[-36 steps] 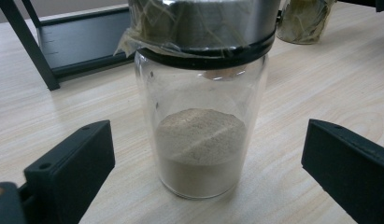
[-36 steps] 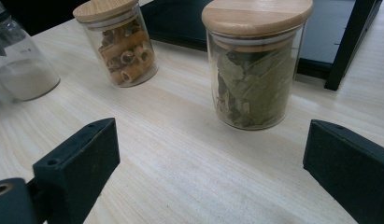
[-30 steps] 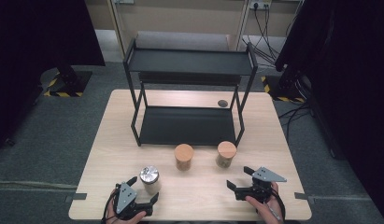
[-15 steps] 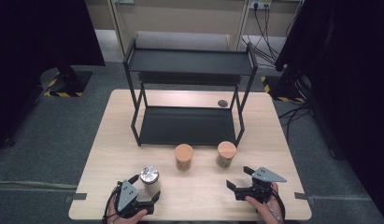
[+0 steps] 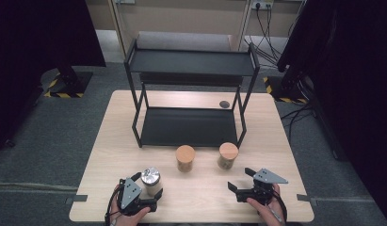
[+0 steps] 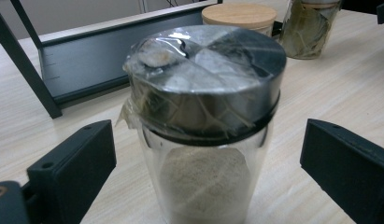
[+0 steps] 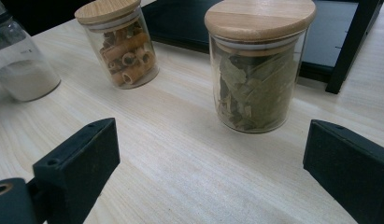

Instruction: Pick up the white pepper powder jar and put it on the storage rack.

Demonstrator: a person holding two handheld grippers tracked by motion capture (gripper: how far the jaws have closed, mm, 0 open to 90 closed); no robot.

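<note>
My left gripper [image 6: 206, 177] spread wide around the clear glass jar of pale powder with foil-wrapped black lid [image 6: 203, 116], not touching. Right gripper [image 7: 213, 172] spread, empty.

No words, brands or numbers can be read anywhere. The powder jar [image 7: 21, 60] carries a small grey mark on its glass, too blurred to make out. The other jars are unlabelled.
</note>
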